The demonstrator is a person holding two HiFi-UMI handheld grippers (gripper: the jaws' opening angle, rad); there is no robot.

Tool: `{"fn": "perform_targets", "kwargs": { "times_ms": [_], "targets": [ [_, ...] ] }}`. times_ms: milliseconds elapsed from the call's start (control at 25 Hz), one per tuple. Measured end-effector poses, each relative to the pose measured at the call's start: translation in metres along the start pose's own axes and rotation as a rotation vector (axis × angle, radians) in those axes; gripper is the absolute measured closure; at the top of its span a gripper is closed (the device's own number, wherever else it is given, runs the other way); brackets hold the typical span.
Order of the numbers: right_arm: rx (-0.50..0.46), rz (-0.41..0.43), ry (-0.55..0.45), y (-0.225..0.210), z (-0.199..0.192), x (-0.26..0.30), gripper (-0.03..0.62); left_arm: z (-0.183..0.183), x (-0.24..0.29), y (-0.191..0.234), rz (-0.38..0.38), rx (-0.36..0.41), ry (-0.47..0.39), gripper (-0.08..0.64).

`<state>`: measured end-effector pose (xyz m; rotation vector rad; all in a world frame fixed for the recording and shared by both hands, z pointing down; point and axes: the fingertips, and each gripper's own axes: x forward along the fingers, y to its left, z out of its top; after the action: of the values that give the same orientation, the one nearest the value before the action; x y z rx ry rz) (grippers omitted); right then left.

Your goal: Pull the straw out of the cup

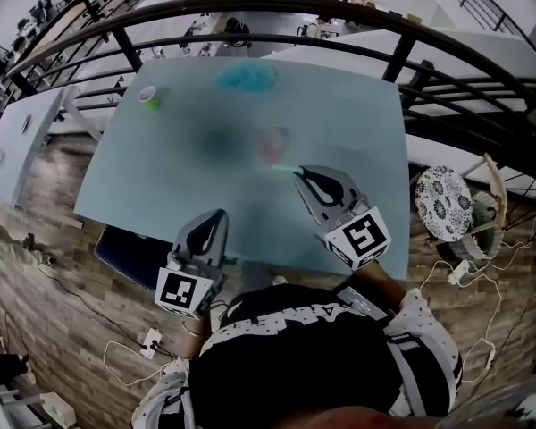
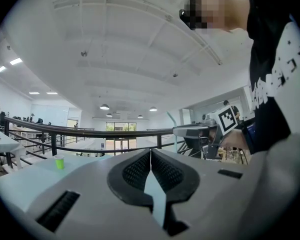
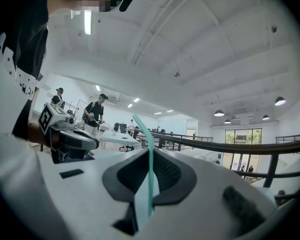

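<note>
A teal straw (image 1: 284, 168) sticks out leftward from my right gripper (image 1: 299, 175), which is shut on it above the pale table (image 1: 161, 177). In the right gripper view the straw (image 3: 149, 149) runs up between the closed jaws of the right gripper (image 3: 151, 151) and bends at the top. A blurred pinkish cup (image 1: 272, 143) stands just beyond the straw's tip, apart from it. My left gripper (image 1: 220, 214) hangs shut and empty over the table's near edge; in its own view the left gripper (image 2: 150, 151) has its jaws pressed together.
A small green cup (image 1: 149, 97) stands at the table's far left corner, also seen as the green cup (image 2: 59, 162). A blue object (image 1: 246, 78) lies at the far edge. Black railings (image 1: 411, 47) curve behind the table. A patterned stool (image 1: 443, 202) stands at the right.
</note>
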<state>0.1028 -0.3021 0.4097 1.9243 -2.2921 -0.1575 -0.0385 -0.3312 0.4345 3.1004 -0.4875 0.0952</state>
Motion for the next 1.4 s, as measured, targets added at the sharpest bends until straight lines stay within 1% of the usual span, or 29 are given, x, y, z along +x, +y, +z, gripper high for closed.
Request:
{"fn": "perform_targets", "kwargs": {
  "times_ms": [240, 560, 880, 1000, 1120, 1400],
  "targets": [
    [-0.020, 0.007, -0.005, 0.005, 0.000, -0.010, 0.552, -0.002, 0.002, -0.008, -0.005, 0.001, 0.002, 0.546],
    [-0.009, 0.011, 0.006, 0.008, -0.003, -0.017, 0.552, -0.003, 0.004, -0.020, -0.041, 0.013, 0.003, 0.546],
    [-0.011, 0.025, -0.006, 0.014, -0.004, -0.014, 0.552, -0.002, -0.004, -0.018, -0.016, 0.003, 0.000, 0.546],
    [-0.009, 0.025, -0.006, 0.013, -0.002, -0.011, 0.552, -0.003, -0.005, -0.016, -0.017, 0.016, 0.010, 0.546],
    [-0.008, 0.028, -0.005, 0.013, -0.003, -0.007, 0.552, -0.004, -0.005, -0.012, -0.006, 0.000, 0.008, 0.546],
    [-0.008, 0.031, -0.006, 0.015, -0.002, 0.003, 0.552, -0.002, -0.009, -0.002, 0.006, -0.004, 0.001, 0.546]
  ]
}}
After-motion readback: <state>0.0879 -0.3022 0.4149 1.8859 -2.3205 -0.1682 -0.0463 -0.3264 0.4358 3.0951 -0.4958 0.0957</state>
